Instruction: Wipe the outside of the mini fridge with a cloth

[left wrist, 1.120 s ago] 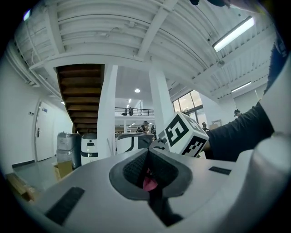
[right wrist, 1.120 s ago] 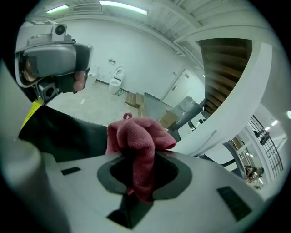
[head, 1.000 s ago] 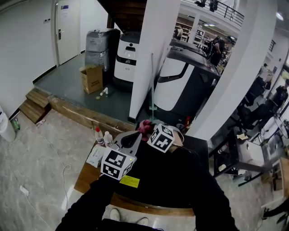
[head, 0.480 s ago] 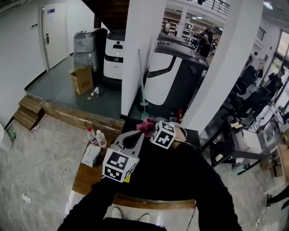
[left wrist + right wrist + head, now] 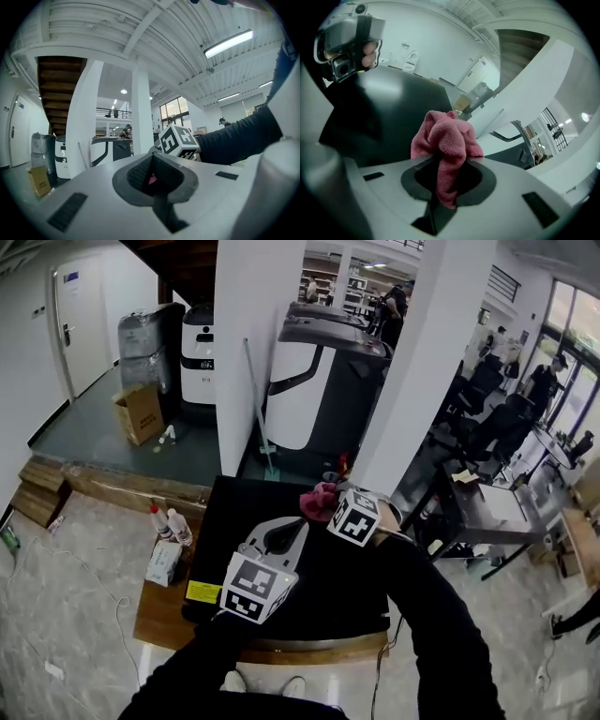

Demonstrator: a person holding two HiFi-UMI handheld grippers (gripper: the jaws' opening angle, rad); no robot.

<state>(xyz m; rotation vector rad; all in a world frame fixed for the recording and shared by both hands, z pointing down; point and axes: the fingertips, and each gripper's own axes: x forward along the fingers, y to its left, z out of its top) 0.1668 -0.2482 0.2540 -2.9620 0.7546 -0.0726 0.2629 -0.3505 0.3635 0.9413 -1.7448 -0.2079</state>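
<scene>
Clamping pink cloth (image 5: 445, 136), right gripper (image 5: 440, 171) hangs over black fridge (image 5: 246, 507) top, cloth bunched ahead; left gripper (image 5: 152, 177) just beside, jaws together, empty.

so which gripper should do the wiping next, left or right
Right. The right gripper is shut on the pink cloth, over the black fridge top toward its far edge. The left gripper is shut and empty further back, so it would first need to take the cloth.
</scene>
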